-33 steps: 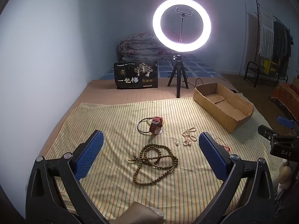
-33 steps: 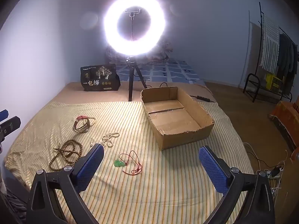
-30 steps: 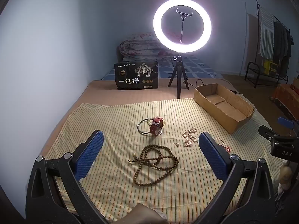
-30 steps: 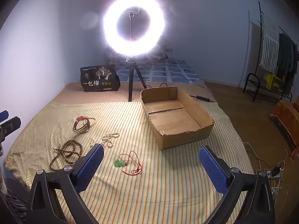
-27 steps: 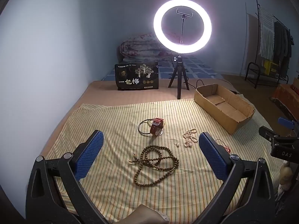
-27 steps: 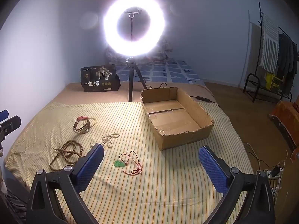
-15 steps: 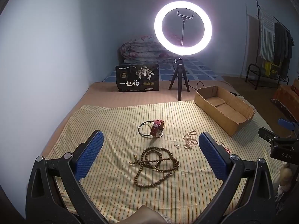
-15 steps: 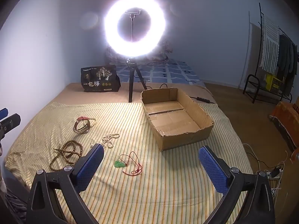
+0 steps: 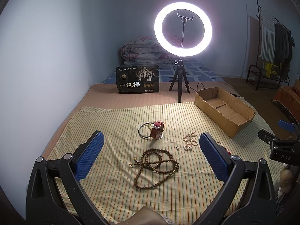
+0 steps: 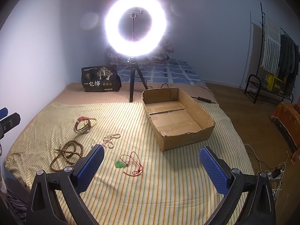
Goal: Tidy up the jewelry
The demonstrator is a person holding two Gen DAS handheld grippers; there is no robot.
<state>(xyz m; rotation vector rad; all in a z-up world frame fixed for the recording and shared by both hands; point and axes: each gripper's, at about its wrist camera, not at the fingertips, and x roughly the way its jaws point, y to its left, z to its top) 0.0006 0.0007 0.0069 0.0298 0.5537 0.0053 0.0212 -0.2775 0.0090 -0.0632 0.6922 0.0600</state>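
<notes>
Jewelry: a long strand of brown wooden beads (image 9: 155,166) lies coiled at the centre of the left wrist view, on a yellow striped cloth (image 9: 112,123); above it sit a red-strapped watch (image 9: 157,129) and a thin dark bangle (image 9: 145,130), touching; a short string of pale pearl-like beads (image 9: 190,141) lies to the right.
Pendant: a green stone on a red cord (image 10: 129,164) rests at lower centre of the right wrist view.
Destination: judged to be the open brown cardboard box (image 10: 202,112), empty, right of centre.
Left gripper (image 9: 150,150): released, blue pads wide apart, hovering above the wooden beads, holding nothing.
Right gripper (image 10: 150,162): likewise spread and empty, above the pendant.
Progress: apparently at the start; no piece is in the box.
Risks: loose strands may slip from smooth pads if only one loop is caught; the thin cord could snag the cloth and drag it; watch and bangle may lift together.
View differences: only the right wrist view shows the whole pendant and the box floor; the left wrist view shows only a red sliver of cord behind its right finger.
Background: a glowing white ring light on a black tripod (image 9: 182,28), top centre.
</notes>
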